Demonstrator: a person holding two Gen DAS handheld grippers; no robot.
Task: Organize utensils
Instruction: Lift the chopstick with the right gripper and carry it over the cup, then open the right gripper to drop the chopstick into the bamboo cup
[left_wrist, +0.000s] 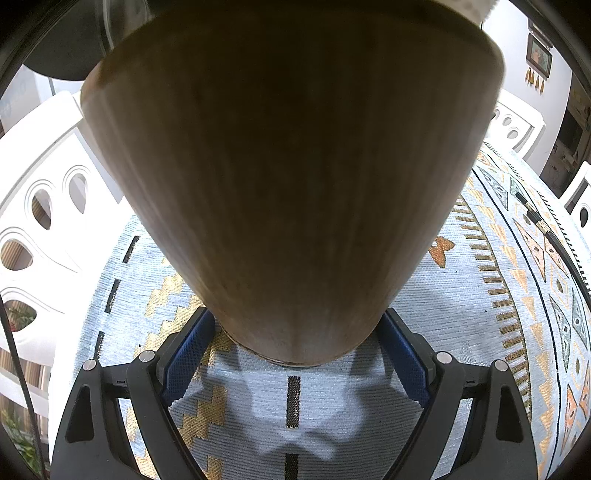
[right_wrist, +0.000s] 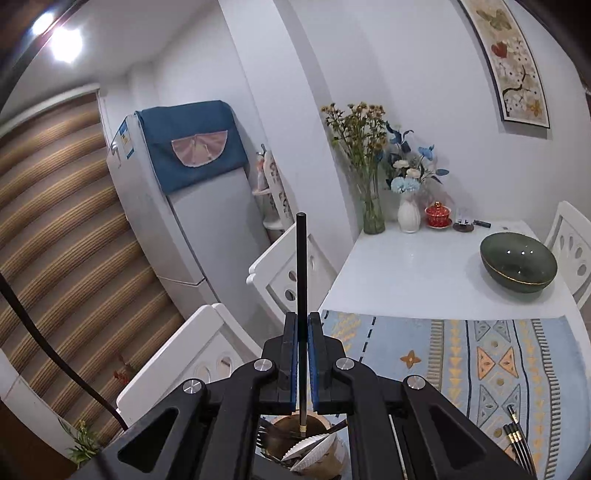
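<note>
A tall wooden utensil holder (left_wrist: 291, 177) fills the left wrist view, standing on the patterned placemat (left_wrist: 461, 332). My left gripper (left_wrist: 295, 339) is closed around its base, blue pads against both sides. In the right wrist view my right gripper (right_wrist: 303, 325) is shut on a black chopstick (right_wrist: 301, 258), held upright with its lower tip over the mouth of the holder (right_wrist: 299, 439). Inside the holder are a fork and white spoons (right_wrist: 314, 452). Several black chopsticks (right_wrist: 517, 439) lie on the placemat at the right.
A dark green bowl (right_wrist: 519, 264) sits on the white table (right_wrist: 406, 273). Flower vases (right_wrist: 371, 206), a red lidded cup (right_wrist: 437, 216) and small items stand at the wall. White chairs (right_wrist: 288, 273) flank the table; a fridge (right_wrist: 192, 206) stands beyond.
</note>
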